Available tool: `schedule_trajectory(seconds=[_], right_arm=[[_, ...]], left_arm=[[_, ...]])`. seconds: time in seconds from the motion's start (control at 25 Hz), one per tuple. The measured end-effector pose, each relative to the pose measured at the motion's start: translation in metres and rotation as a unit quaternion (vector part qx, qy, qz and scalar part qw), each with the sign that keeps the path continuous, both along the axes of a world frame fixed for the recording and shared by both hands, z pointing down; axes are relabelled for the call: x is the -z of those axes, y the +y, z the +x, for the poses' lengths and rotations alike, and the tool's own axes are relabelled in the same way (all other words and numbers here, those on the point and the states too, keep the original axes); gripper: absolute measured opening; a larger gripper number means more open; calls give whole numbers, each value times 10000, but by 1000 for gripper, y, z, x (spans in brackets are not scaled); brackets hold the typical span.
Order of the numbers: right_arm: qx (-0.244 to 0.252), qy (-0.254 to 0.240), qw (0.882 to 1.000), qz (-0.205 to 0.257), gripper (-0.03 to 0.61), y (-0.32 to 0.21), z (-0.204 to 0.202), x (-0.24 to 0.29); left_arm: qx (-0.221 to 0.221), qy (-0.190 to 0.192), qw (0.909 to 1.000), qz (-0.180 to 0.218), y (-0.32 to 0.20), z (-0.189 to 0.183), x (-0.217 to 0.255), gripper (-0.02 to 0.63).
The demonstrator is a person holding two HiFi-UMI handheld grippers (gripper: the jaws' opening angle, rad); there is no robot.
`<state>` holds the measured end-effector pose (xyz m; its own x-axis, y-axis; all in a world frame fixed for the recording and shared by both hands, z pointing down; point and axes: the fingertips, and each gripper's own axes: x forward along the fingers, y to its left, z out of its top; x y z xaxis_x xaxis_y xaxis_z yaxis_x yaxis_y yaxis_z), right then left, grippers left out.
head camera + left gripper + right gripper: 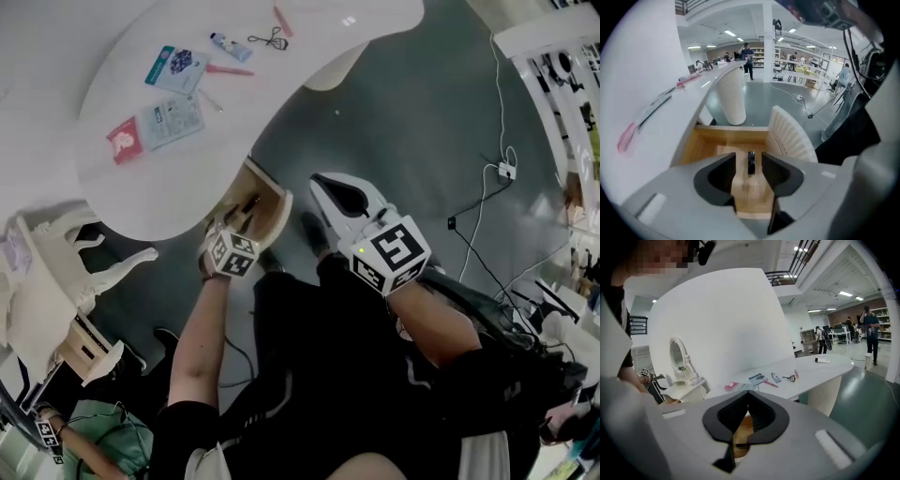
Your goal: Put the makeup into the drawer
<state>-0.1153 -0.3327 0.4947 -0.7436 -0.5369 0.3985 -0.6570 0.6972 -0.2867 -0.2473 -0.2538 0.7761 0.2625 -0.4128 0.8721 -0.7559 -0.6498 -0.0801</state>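
left gripper (749,158) jaws apart over black makeup (751,165) lying in drawer (733,135), right gripper (746,397) jaws together: raise your left straight up.

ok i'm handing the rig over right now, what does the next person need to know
left hand-held gripper: open, empty, above the open drawer.
right hand-held gripper: shut, empty, beside the drawer.
done: one small black item lies in the drawer.
left to do: packets, tube, pink pencil and eyelash curler on the table.
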Motion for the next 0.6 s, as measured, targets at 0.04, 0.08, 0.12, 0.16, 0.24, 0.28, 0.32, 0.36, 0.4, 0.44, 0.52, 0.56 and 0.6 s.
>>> schedule_trajectory(seconds=[0.04, 0.08, 0.12, 0.16, 0.24, 0.28, 0.32, 0.36, 0.4, 0.44, 0.52, 0.56, 0.6], right_arm=[[23, -31, 10000, 40, 2, 0, -1, 5], [47, -52, 9999, 76, 2, -1, -2, 10], [73, -72, 9999, 111, 2, -1, -2, 15], [103, -97, 9998, 149, 2, -1, -3, 20], [171, -170, 9994, 235, 2, -2, -6, 30], [207, -211, 9992, 276, 2, -2, -7, 35], [244, -253, 9989, 316, 2, -1, -8, 39], [282, -296, 9985, 357, 2, -1, -9, 44], [322, -338, 9981, 397, 2, 1, -10, 49], [364, -373, 9977, 431, 2, 2, -11, 54], [438, -432, 9969, 490, 2, 5, -12, 63], [465, -462, 9965, 514, 2, 5, -13, 67], [490, -491, 9962, 536, 2, 6, -15, 71]], left_arm=[[75, 71, 9999, 113, -1, 1, 11, 164], [146, 138, 9995, 238, -2, 2, 23, 158], [214, 201, 9989, 373, -4, 3, 36, 155], [285, 263, 9979, 519, -7, 4, 49, 153], [458, 392, 9946, 840, -13, 4, 76, 142], [561, 461, 9923, 999, -15, 4, 91, 133], [681, 534, 9896, 1145, -17, 4, 105, 121], [820, 610, 9866, 1272, -17, 4, 119, 92], [966, 685, 9833, 1382, -17, 3, 131, 63], [1105, 757, 9797, 1490, -16, 3, 145, 54], [1334, 893, 9715, 1743, -15, 2, 174, 42], [1442, 966, 9669, 1872, -15, 1, 188, 33], [1553, 1061, 9618, 1988, -14, 1, 201, 22]])
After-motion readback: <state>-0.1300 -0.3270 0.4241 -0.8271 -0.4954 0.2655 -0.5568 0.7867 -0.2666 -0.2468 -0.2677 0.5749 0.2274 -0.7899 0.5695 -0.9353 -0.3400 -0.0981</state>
